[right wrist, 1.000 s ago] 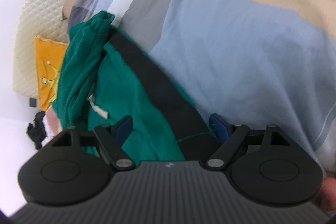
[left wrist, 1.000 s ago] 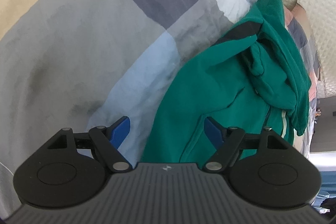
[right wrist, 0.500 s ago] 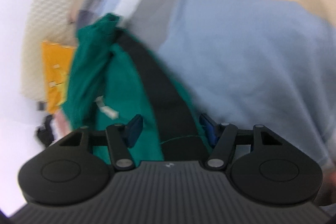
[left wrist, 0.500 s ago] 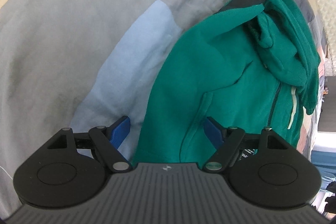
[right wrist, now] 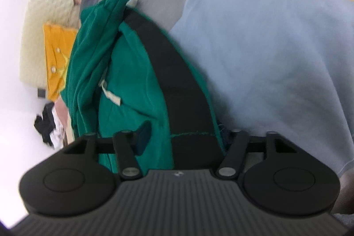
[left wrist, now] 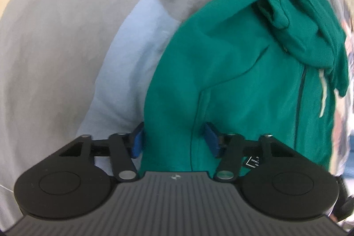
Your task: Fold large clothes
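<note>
Since 1 second ago both grippers have been closing in on the green hoodie [left wrist: 239,72], and the gap between each pair of blue pads has been narrowing around its bottom edge.

The patchwork quilt [left wrist: 66,41] is filling most of both views, with grey, pale blue, beige and pink blocks spreading out under everything. A cream quilted headboard [right wrist: 55,1] is standing at the far end in the right wrist view, and an orange cushion [right wrist: 54,52] is leaning against it just beside the hoodie.

The hoodie [right wrist: 132,72] is lying on the quilt, running from the grippers toward the headboard, with its hood bunching at the far end and 1 black stripe [right wrist: 177,85] running along its side. A white drawstring [left wrist: 323,98] is hanging beside the zip.

The left gripper [left wrist: 174,138] is sitting at the near hem with its pads partly apart; the left pad is touching the hoodie's left edge and the right pad is pressing on the cloth, so a fold of green fabric is lying between them, not yet squeezed flat.

The right gripper [right wrist: 183,138] is straddling the striped corner of the hem. Only its left pad is showing, dark against the green; the right pad is hiding behind the cloth, so I cannot tell whether it is gripping.
</note>
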